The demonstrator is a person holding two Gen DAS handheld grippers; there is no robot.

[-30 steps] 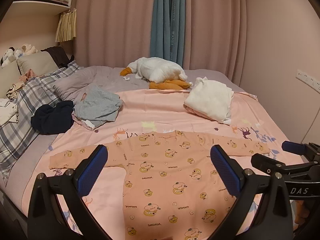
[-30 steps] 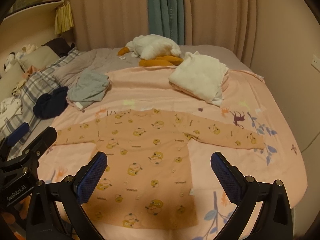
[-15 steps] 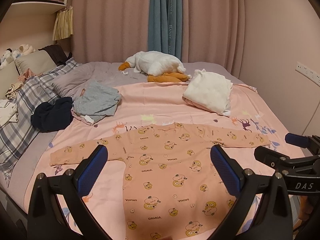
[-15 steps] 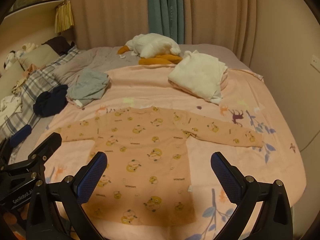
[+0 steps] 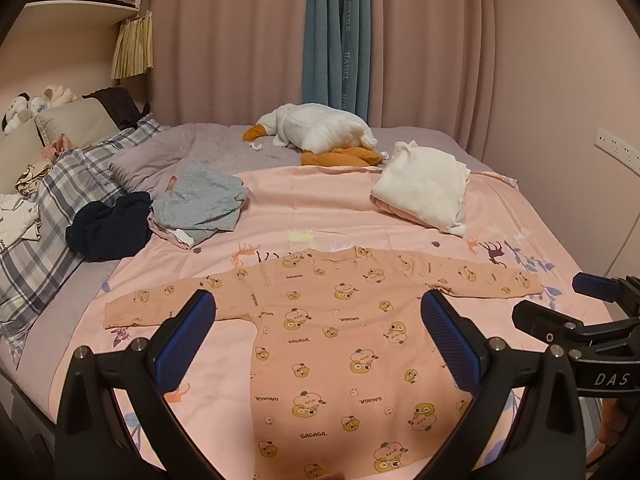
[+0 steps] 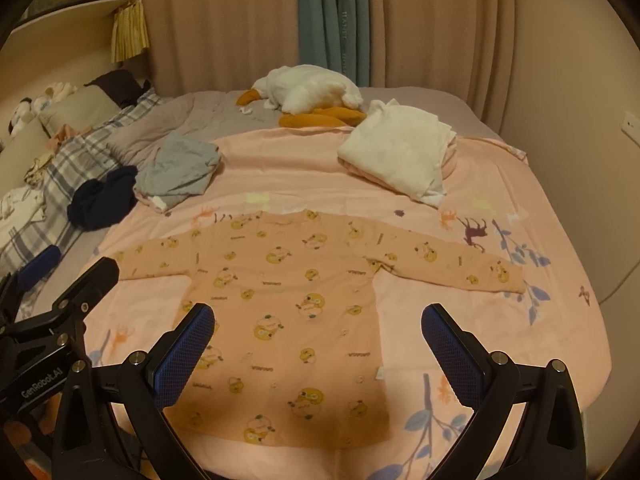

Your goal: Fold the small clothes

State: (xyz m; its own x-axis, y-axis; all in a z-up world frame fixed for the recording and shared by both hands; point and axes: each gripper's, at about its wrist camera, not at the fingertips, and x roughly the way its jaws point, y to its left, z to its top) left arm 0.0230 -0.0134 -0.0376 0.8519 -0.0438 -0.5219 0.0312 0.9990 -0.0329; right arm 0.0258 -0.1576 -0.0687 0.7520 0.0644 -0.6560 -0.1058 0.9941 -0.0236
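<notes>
A small orange long-sleeved top with a duck print (image 5: 344, 332) lies flat on the pink bedsheet (image 5: 320, 204), sleeves spread to both sides. It also shows in the right wrist view (image 6: 296, 300). My left gripper (image 5: 316, 336) is open and empty, held above the top's lower body. My right gripper (image 6: 316, 340) is open and empty, also above the top's lower part. Each gripper shows at the edge of the other's view.
A folded white garment (image 5: 424, 188) lies at the back right. A grey garment (image 5: 200, 200) and a dark blue one (image 5: 108, 228) lie at the left. A plush goose (image 5: 320, 132) lies at the back. Plaid pillows (image 5: 52, 216) are at the left, a wall at the right.
Both grippers have drawn back and risen a little, so the top sits farther ahead in both views. The top itself has not moved.
</notes>
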